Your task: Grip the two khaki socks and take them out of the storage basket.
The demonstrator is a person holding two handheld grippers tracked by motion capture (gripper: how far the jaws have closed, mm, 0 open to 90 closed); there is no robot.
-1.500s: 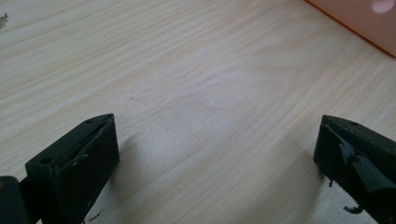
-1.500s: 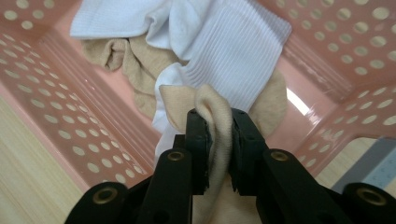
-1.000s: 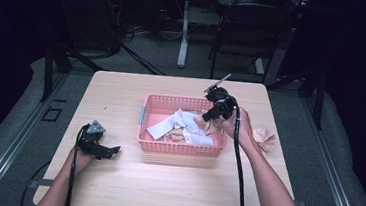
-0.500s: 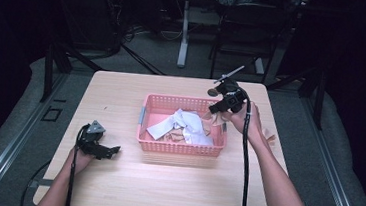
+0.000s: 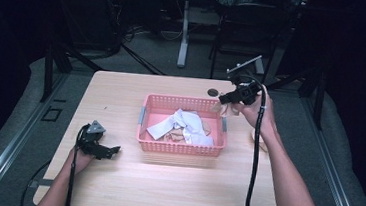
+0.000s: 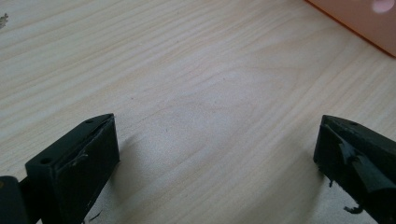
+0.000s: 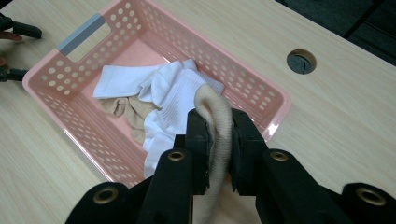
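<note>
Dim room with dark floor and desk legs behind; in the middle, a pale wood-grain table (image 5: 174, 182), brightly lit. Near its centre, a pink perforated plastic basket (image 5: 179, 149) with grey handle grips, set within reach of both hands. Inside, crumpled white ribbed socks (image 7: 159, 88) heaped over a couple of beige ones (image 7: 128, 109).

Held in the air above the basket's far right corner: the right gripper (image 5: 226, 99), clamped tight on a beige knitted sock (image 7: 219, 121). Pinched across a fold, so that a loop bulges past the jaw tips and the rest hangs below, clear of the basket rim. Height probably chosen to let the whole length dangle free of the pile without dragging the white ones along. Positioned over the edge nearest bare table. Looks like sorting, with another beige piece (image 5: 258, 138) lying on the table just right of the forearm as the likely destination.

Parked low on the table at the left, well apart from the basket: the left gripper (image 5: 109, 151), jaws spread wide over bare wood, holding nothing. Out of the way there, seemingly, and ready to take a turn.
</note>
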